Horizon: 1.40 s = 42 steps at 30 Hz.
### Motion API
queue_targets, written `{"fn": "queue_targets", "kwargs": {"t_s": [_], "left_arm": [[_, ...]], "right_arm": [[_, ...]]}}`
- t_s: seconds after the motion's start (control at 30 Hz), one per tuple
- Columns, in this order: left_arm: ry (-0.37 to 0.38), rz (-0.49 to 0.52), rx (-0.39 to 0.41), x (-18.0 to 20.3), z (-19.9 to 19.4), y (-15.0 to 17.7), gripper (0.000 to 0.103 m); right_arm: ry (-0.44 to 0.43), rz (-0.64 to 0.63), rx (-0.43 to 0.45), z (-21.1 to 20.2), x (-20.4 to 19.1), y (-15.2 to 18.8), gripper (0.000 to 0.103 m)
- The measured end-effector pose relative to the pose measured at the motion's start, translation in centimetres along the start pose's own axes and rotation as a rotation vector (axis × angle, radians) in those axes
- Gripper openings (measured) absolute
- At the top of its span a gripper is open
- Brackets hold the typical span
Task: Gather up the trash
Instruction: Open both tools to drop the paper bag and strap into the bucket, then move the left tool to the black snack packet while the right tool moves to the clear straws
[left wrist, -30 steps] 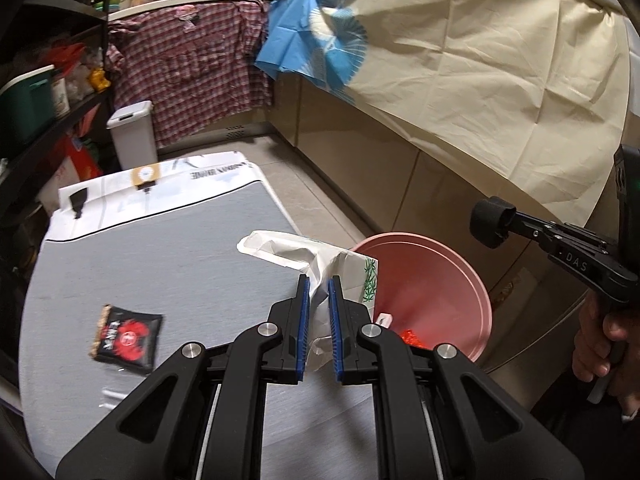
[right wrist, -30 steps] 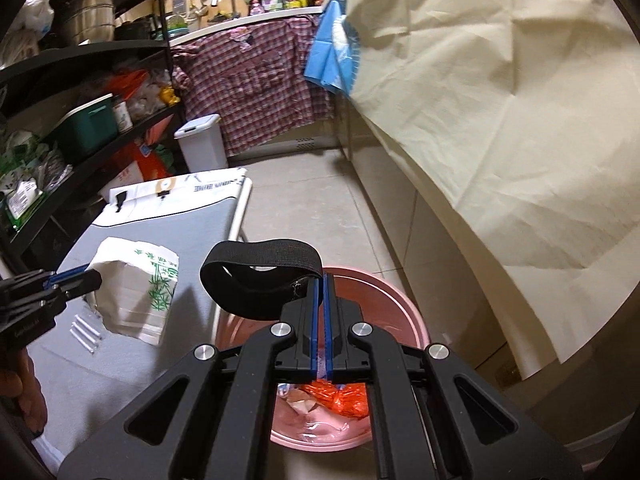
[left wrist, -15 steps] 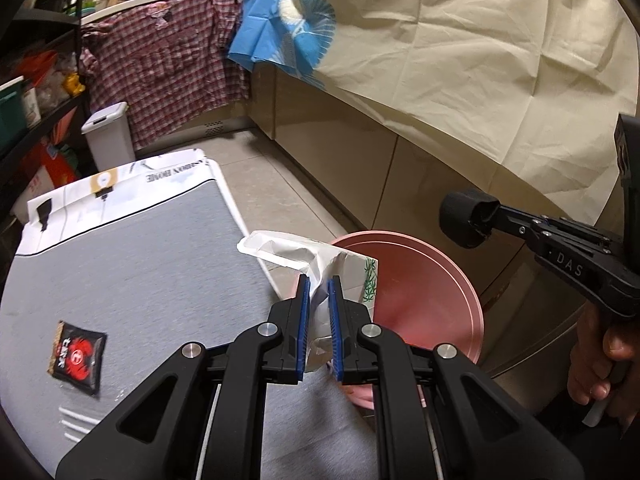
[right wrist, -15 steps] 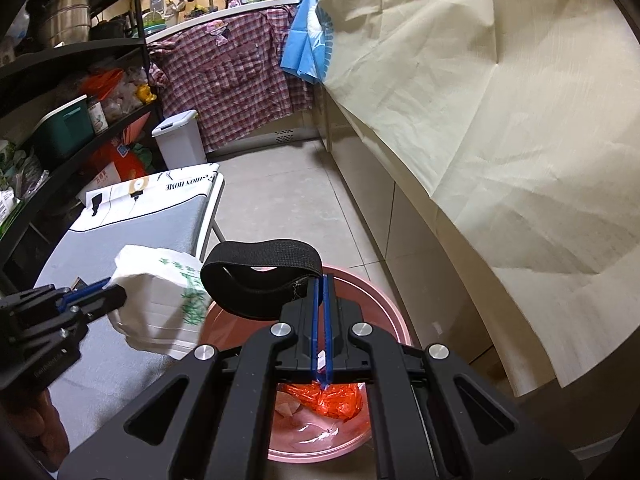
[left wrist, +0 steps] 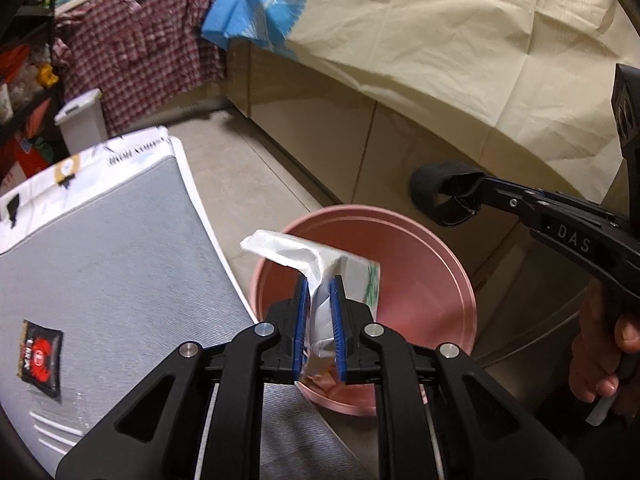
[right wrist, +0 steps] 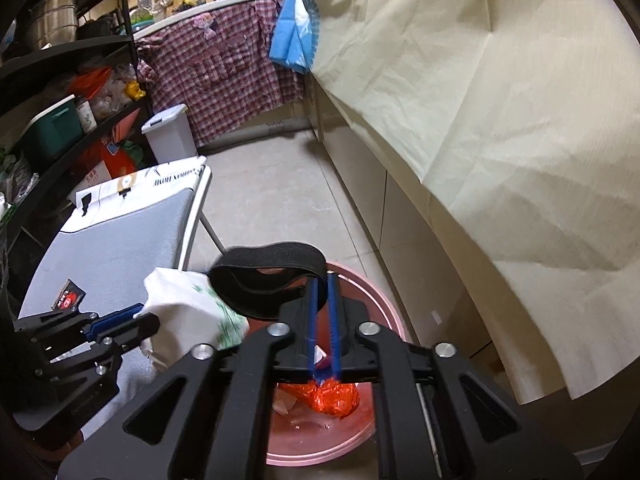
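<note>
At the bottom centre of the left wrist view, the left gripper (left wrist: pixel 320 284) is clamped on a crumpled white paper bag (left wrist: pixel 320 264) with a green print, holding it over the near rim of the pink basin (left wrist: pixel 432 280) that sits on the floor just beside the grey table (left wrist: pixel 112 264). A black and red sachet (left wrist: pixel 40 356) lies flat on the table at the lower left of that frame, well apart from the bag. In the right wrist view the right gripper (right wrist: pixel 325 280) sits at the centre of the frame above the basin, its blue pads drawn nearly together on the end of a black strap loop (right wrist: pixel 268 280). Below it, at the bottom centre, a crumpled red wrapper (right wrist: pixel 332 396) rests inside the basin among pale scraps.
</note>
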<state>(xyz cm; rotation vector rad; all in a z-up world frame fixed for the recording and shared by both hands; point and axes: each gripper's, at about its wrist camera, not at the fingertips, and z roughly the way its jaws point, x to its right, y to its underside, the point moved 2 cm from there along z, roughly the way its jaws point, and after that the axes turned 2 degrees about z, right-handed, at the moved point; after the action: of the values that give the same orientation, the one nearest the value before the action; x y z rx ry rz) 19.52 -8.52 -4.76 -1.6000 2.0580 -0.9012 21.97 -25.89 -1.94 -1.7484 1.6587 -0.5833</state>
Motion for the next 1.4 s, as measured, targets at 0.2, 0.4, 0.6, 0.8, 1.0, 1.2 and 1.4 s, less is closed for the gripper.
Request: {"fn": "queue_targets", "kwargs": {"t_s": [0.2,0.4,0.6,0.8,1.0,1.2,1.4], "left_arm": [[0.019,-0.028,-0.007,-0.6,-0.5,0.6,0.014],[0.007,-0.065,0.017,-1.9,-2.8,1.2,0.014],[-0.023,-0.078,0.043,-4.1,-6.9,1.5,0.014],[-0.076,-0.089,0.077,-8.4,-12.0,1.6,0.014],[-0.141,-0.128,0.093,-13.8,-17.0,2.8,0.014],[-0.21,-0.144,0.111,-18.4,-20.1,4.2,0.014],[-0.23,-0.303,0.111,-23.2,-19.6,6.3,0.014]], "right_arm": [[0.005,0.001,-0.001,0.0,0.1,0.1,0.031],[-0.005,-0.007,0.018,-0.4,-0.1,0.2,0.032],[-0.032,-0.022,0.041,-1.7,-1.1,0.5,0.032],[-0.101,-0.077,0.084,-3.8,-3.8,0.5,0.032],[-0.201,-0.174,0.108,-5.5,-8.0,1.0,0.028],[-0.304,-0.262,0.106,-5.6,-11.7,1.2,0.015],[-0.352,-0.312,0.078,-4.8,-15.4,1.6,0.018]]}}
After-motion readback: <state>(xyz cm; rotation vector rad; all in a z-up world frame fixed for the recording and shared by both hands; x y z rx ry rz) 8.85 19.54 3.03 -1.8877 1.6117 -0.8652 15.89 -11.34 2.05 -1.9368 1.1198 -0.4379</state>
